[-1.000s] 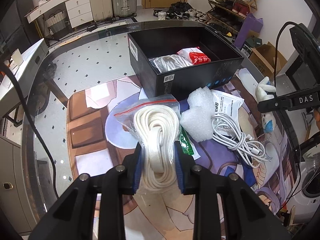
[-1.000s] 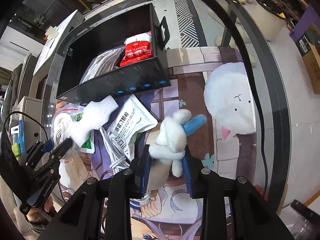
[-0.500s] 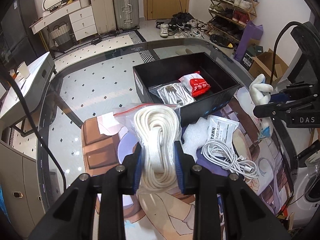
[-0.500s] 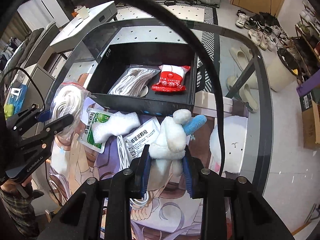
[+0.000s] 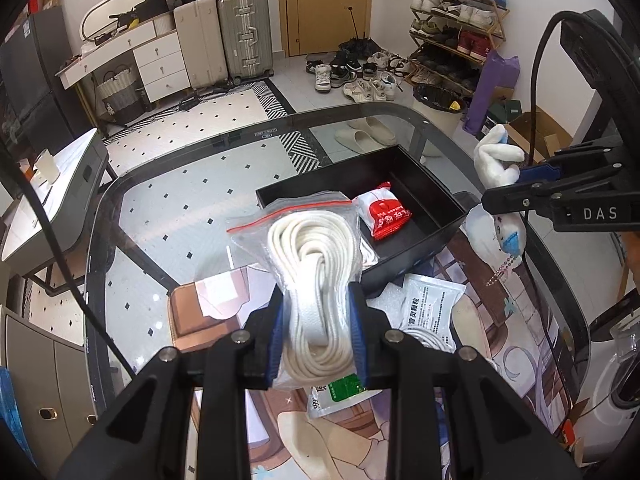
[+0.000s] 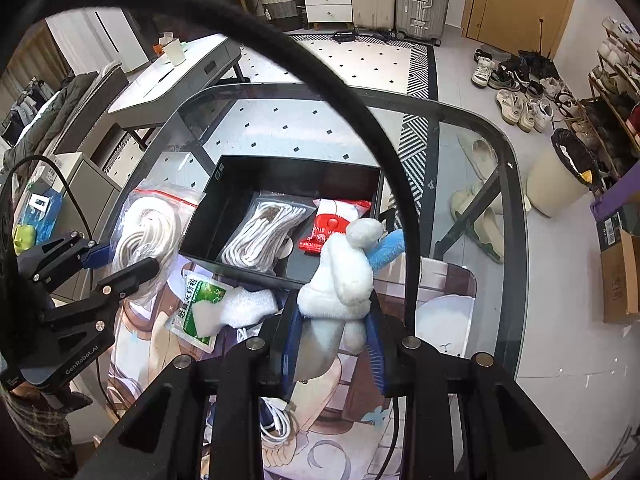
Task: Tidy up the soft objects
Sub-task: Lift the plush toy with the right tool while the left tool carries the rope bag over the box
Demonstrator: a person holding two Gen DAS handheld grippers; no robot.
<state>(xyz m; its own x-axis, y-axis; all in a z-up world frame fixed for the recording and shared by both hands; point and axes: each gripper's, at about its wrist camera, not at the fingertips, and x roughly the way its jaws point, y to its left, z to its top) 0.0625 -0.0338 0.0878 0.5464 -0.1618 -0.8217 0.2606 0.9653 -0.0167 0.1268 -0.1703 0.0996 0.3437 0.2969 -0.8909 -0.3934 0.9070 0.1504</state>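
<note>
Above the black box (image 6: 224,216), both grippers tilted steeply down, left fingers (image 5: 276,332) clamping bagged rope (image 5: 316,276), right fingers (image 6: 374,344) clamping plush toy (image 6: 344,280).

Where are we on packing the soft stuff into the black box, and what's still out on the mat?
Done: a bagged white cord and a red packet lie in the black box.
In hand: the left gripper clamps a zip bag of white rope; the right gripper clamps a white plush toy, both above the table.
Left: foam piece, green-label packet, white packet, loose cable.
</note>
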